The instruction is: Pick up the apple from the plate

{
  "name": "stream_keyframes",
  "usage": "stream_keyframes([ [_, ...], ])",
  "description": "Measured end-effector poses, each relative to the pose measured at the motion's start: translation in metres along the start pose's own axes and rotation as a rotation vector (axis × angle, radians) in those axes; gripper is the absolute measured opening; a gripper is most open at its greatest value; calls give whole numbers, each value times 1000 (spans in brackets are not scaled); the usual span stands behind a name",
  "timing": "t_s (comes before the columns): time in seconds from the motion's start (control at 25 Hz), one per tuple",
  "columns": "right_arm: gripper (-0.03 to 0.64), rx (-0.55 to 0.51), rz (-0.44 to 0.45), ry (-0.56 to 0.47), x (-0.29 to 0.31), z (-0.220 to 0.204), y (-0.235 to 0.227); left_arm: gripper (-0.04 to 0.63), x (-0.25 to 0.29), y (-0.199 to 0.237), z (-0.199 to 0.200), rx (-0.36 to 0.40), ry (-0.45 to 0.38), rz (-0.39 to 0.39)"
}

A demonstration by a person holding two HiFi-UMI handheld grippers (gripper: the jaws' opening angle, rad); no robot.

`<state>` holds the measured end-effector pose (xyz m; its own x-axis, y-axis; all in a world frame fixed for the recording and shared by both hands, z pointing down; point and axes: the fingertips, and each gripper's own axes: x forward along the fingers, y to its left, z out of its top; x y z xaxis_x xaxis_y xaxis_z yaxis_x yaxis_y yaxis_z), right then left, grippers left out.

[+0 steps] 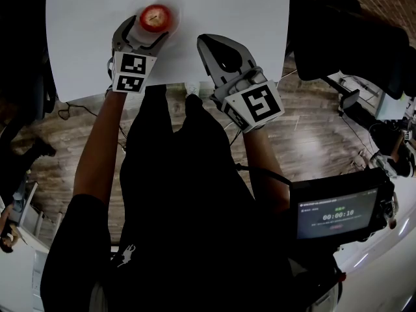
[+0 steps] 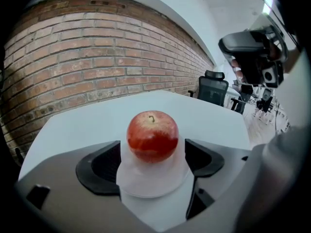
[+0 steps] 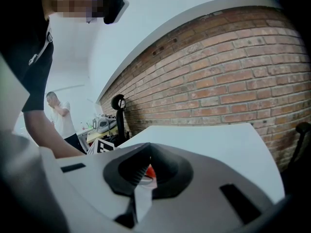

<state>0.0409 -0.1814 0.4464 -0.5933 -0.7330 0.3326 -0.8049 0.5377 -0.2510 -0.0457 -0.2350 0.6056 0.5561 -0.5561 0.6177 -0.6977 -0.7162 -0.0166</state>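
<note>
A red apple point(image 1: 156, 17) stands stem up on a small clear plate point(image 1: 174, 5) at the far side of the white table point(image 1: 247, 18). My left gripper point(image 1: 151, 31) is open, with one jaw on each side of the apple. In the left gripper view the apple point(image 2: 152, 136) sits on the plate point(image 2: 150, 183) between the dark pads point(image 2: 104, 164). A small gap shows on both sides, so the left gripper point(image 2: 153, 152) is not pressing on it. My right gripper point(image 1: 207, 41) hovers to the right of the plate, shut and empty. Through its jaws point(image 3: 146, 152) a sliver of the apple point(image 3: 150, 171) shows.
The table's near edge point(image 1: 182, 86) runs just under both grippers. A brick wall point(image 2: 97, 67) stands behind the table and an office chair point(image 2: 214, 89) beside it. A camera screen point(image 1: 338, 213) sits at the lower right. Another person point(image 3: 58, 113) stands far off.
</note>
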Motion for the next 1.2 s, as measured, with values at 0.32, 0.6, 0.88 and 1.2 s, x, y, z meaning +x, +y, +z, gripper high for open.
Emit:
stream_keyframes([
  [0.32,3,6,-15,8,0,-2,-6,402,16,4,1,23,-1,17],
  [0.6,3,15,-31,8,-1,-4,-12,402,26,3,6,46,4,-1],
  [0.88,4,18,-37,16,0,-5,-14,402,33,3,12,58,3,-14],
  [1.2,3,20,-40,12,-1,-4,-14,401,33,5,12,60,9,-17],
])
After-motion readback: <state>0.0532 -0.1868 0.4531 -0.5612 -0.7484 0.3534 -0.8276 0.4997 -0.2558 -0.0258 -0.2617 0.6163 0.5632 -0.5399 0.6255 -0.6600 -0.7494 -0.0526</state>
